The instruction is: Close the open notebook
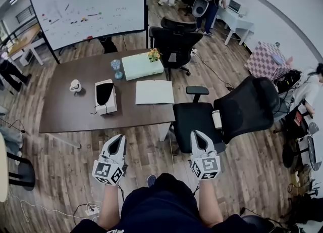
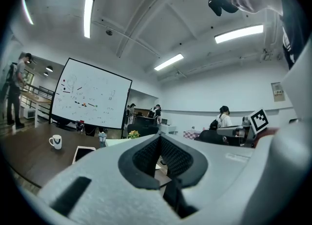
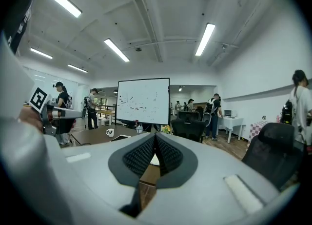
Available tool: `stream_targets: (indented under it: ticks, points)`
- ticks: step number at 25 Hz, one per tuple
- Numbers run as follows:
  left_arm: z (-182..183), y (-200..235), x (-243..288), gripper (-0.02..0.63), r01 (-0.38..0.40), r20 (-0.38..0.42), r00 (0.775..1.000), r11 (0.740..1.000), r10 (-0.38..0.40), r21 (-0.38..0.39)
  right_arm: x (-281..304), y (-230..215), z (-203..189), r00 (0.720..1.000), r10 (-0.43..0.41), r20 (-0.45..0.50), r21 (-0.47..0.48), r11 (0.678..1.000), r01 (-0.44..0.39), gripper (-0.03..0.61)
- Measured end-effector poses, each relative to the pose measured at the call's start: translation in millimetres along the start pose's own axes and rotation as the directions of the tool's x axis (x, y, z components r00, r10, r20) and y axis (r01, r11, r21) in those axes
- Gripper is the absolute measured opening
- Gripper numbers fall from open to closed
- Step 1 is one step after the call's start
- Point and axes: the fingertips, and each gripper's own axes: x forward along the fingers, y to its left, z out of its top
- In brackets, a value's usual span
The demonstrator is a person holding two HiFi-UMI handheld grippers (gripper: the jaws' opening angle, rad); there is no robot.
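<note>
Left gripper [image 1: 120, 138], lower left of centre in the head view: jaws closed tip to tip, nothing between them, held low over the wooden floor [image 1: 55, 171], well apart from the table. Right gripper [image 1: 197, 135], lower right of centre: jaws likewise closed and empty, level with the left one, just in front of a black office chair [image 1: 237, 109]. Brown table [image 1: 65, 111], centre of frame, beyond both grippers. Open notebook [image 1: 154, 92], lying flat with white pages up, on the right end of the table near its front edge. White box [image 1: 105, 97] with a dark opening, left of the notebook. White mug [image 1: 75, 86], further left. Pale green box [image 1: 142, 65], behind the notebook, with a small bunch of yellow flowers [image 1: 153, 54] at its far corner. Second black office chair [image 1: 174, 42], behind the table. Whiteboard [image 1: 86, 4], upper left of frame.
</note>
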Motion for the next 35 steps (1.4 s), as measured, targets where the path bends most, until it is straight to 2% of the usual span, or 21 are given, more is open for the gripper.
stream_targets:
  ticks: [5,17,23,35]
  points:
    - [4.2,4.1,8.3,-0.005,0.014,0.015,1.0,1.0,-0.014,0.006,3.4,-0.8,-4.2,0.999,-0.026,-0.025,-0.061,0.998,0.024,0.008]
    - [-2.7,25.1,32.3,-0.005,-0.002,0.005,1.0,1.0,0.002,0.016,44.5,-11.6,-13.9,1.0,-0.004,-0.015,-0.013,1.0,0.004,0.008]
    - [7.6,34.6,46.7,-0.005,-0.002,0.053,0.999,1.0,0.001,0.022,65.8,-21.6,-13.6,1.0,0.008,-0.005,-0.008,1.0,-0.008,0.008]
    - [0.2,46.1,79.7,-0.005,-0.009,0.023,1.0,1.0,0.009,0.024,93.1,-40.6,-10.6,1.0,0.015,-0.007,0.009,1.0,-0.014,0.008]
